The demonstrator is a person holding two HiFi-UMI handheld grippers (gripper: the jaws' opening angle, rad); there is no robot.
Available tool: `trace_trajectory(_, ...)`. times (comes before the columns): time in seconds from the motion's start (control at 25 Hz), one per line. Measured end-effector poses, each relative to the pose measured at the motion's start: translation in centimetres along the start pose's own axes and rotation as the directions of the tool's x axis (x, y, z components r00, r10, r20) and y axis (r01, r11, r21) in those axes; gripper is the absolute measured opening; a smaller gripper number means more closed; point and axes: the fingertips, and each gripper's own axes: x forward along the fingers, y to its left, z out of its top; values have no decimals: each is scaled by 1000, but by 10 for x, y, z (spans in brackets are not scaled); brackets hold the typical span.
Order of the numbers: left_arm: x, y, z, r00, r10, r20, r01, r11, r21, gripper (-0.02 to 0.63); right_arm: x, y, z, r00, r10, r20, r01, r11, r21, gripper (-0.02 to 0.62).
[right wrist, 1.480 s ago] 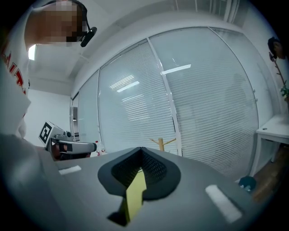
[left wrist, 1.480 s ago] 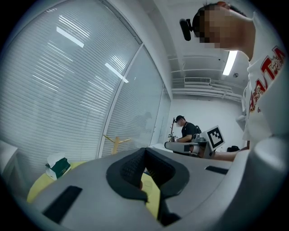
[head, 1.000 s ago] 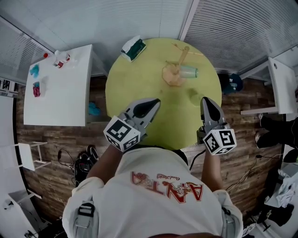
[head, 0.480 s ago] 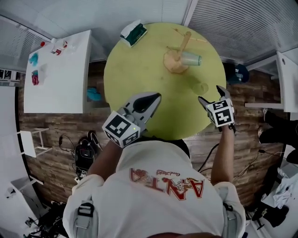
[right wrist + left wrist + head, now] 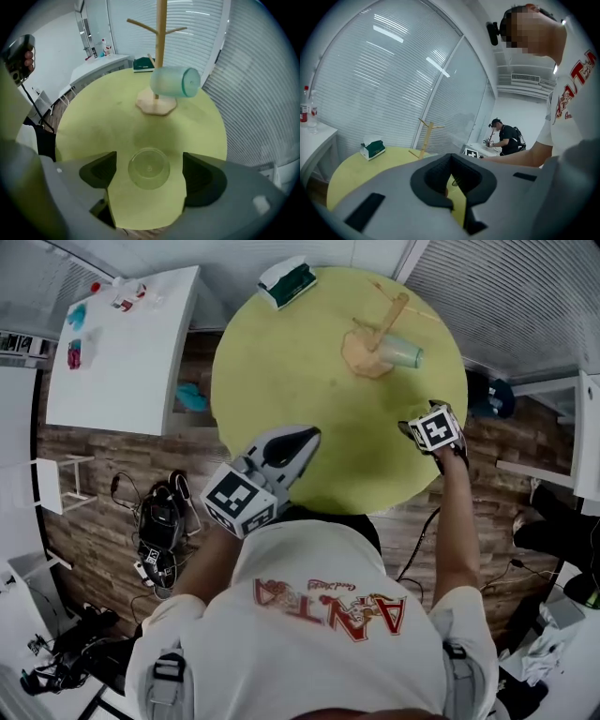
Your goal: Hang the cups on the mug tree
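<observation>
The right claw (image 5: 149, 173) is spread wide and points down over the clear cup (image 5: 149, 168). The cup stands upright and empty on the yellow worktop (image 5: 281, 362), just short of the mug tree (image 5: 161, 42). It sits between the pads, touched by neither. A pale green cup (image 5: 174, 82) hangs sideways on the mug tree. The left claw (image 5: 302, 439), pressed together and empty, hovers well apart from the mug tree. A second ago the right claw was shut beside the person. Its jaws have just been opening, and it now sits nearer the mug tree.
</observation>
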Motion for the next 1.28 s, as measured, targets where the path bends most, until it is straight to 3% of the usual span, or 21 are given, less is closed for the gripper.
trace_trajectory(0.24, 2, 0, -5, 999, 39, 5, -39, 999, -18, 6, 37, -4, -5, 998, 18, -66, -20, 999, -39, 410)
trace_trajectory(0.4, 2, 4, -5, 998, 56, 6, -56, 998, -19, 6, 48, -6, -6, 995, 35, -94, -36, 999, -14, 403)
trace_trajectory(0.48, 2, 5, -5, 998, 55, 4, -55, 998, -14, 6, 48, -6, -4, 995, 46, -90, -45, 999, 14, 336)
trace_trajectory(0.52, 3, 5, -5, 999, 53, 2, -53, 999, -13, 6, 46, -5, -4, 995, 50, -83, -48, 998, 28, 336)
trace_trajectory(0.68, 7, 5, -1, 1000, 27, 5, -27, 1000, -12, 6, 22, -4, 4, 999, 44, 15, -46, 994, 95, 336)
trace_trajectory(0.8, 11, 5, 6, 1000, 4, 13, -4, 1000, -5, 6, -15, -7, 19, 981, 56, 184, -98, 969, 228, 336)
trace_trajectory(0.88, 13, 5, 8, 1000, -9, 14, 9, 1000, -1, 6, -45, -9, 34, 936, 83, 344, -205, 918, 339, 336)
trace_trajectory(0.96, 14, 5, 9, 1000, -20, 15, 20, 1000, 1, 6, -78, -12, 48, 872, 88, 482, -306, 866, 396, 336)
trace_trajectory(1.16, 15, 3, 12, 999, -42, 17, 41, 999, 16, 6, -164, -25, 74, 736, 62, 675, -416, 827, 378, 336)
trace_trajectory(1.28, 14, 2, 15, 998, -50, 24, 49, 999, 18, 6, -216, -37, 98, 617, 66, 784, -501, 801, 327, 336)
